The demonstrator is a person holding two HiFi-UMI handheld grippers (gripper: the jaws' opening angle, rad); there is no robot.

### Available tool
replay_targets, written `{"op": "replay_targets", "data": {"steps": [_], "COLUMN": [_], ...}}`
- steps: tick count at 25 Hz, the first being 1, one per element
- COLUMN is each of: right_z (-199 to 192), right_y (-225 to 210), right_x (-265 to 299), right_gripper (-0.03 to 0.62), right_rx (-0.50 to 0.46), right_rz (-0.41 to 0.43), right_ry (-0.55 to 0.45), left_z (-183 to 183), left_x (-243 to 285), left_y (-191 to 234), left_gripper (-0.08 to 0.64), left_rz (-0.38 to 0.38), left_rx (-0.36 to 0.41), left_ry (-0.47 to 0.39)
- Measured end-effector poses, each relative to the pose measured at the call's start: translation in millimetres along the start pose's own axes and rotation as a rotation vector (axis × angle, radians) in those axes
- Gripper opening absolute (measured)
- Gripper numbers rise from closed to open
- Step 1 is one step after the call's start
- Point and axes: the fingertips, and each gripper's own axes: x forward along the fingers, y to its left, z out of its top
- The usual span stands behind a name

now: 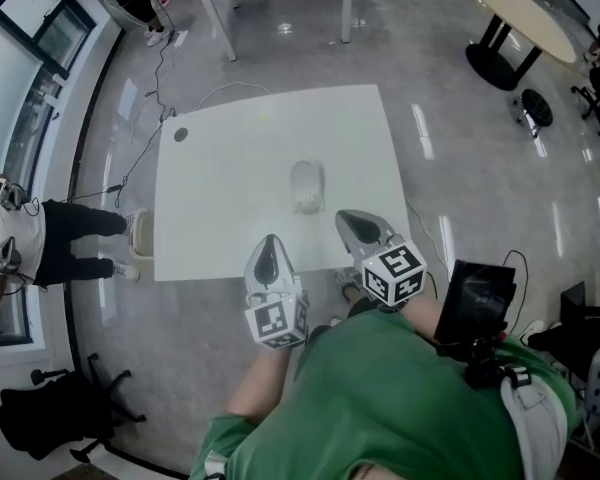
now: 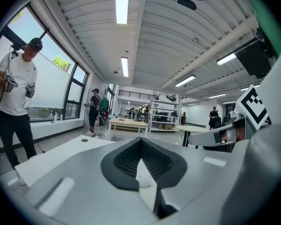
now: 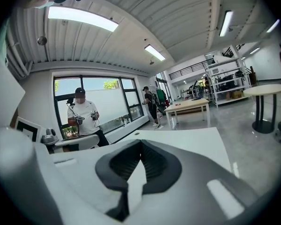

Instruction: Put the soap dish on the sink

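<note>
Low in the centre of the head view, the left gripper (image 1: 270, 242) was clenched on nothing, jaws tip to tip. Beside it, to the right, the right gripper (image 1: 347, 216) was pinched tight too, and empty. The soap dish (image 1: 307, 186) lay mid-frame on the white table (image 1: 220, 198), apart from both, just above their tips.

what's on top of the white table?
On the table: one pale oval thing, probably the soap dish, in the middle; a small dark disc near the far left corner. The left gripper and right gripper cover part of the near edge; that strip is unseen.
</note>
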Motion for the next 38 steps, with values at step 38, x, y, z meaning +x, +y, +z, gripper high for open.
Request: {"op": "replay_targets", "data": {"steps": [38], "right_z": [7], "right_y": [-9], "right_x": [-146], "right_gripper": [0.003], "right_rx": [0.005], "right_rz": [-0.015], "right_ry": [-0.093], "left_z": [14], "left_x": [-56], "left_y": [-117], "left_gripper": [0.006], "left_rz": [-0.116], "left_rx": [-0.041], "left_ry": [-0.007]}}
